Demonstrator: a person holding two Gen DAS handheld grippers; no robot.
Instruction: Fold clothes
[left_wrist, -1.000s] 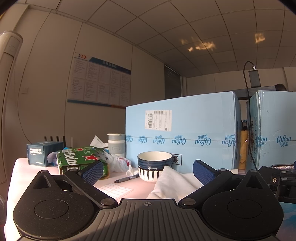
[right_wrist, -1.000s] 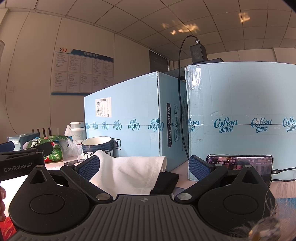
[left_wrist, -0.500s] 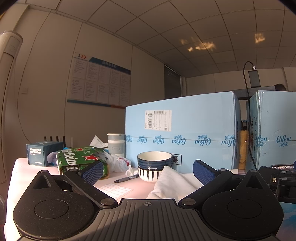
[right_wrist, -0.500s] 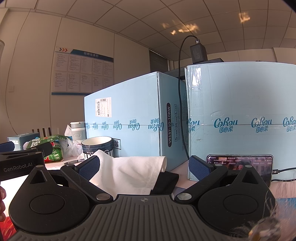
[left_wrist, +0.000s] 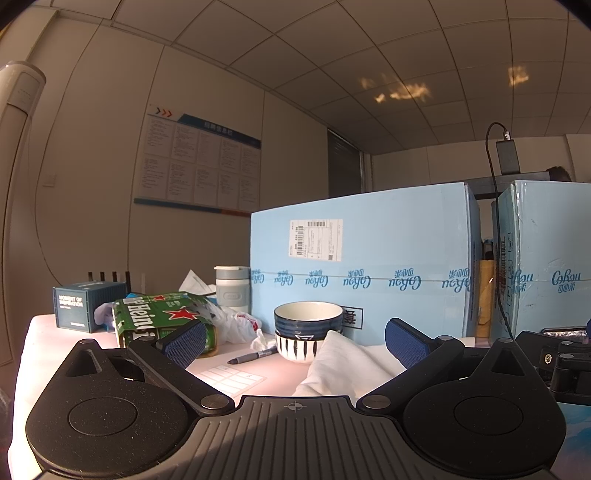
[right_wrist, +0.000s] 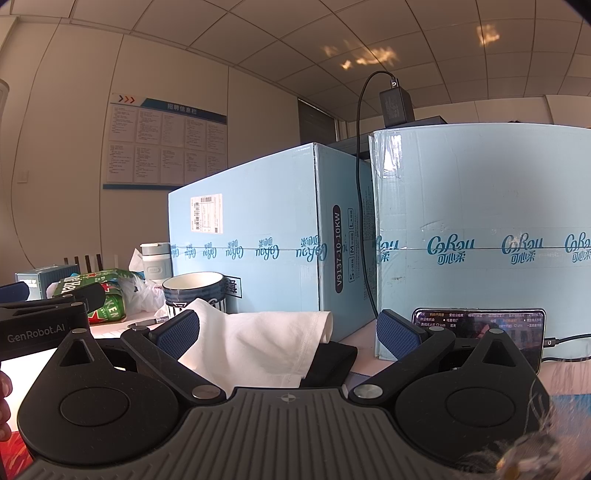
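White garment (right_wrist: 255, 347) folded, both grippers — left gripper (left_wrist: 294, 343), right gripper (right_wrist: 288, 334) — spread.

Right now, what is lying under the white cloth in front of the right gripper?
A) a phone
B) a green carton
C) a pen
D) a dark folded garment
D: in the right wrist view the white cloth rests on a dark folded garment.

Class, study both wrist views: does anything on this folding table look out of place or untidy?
Yes. The white garment lies bunched over a black item, crowded by stacked bowls, a pen, a crumpled green carton and a phone.
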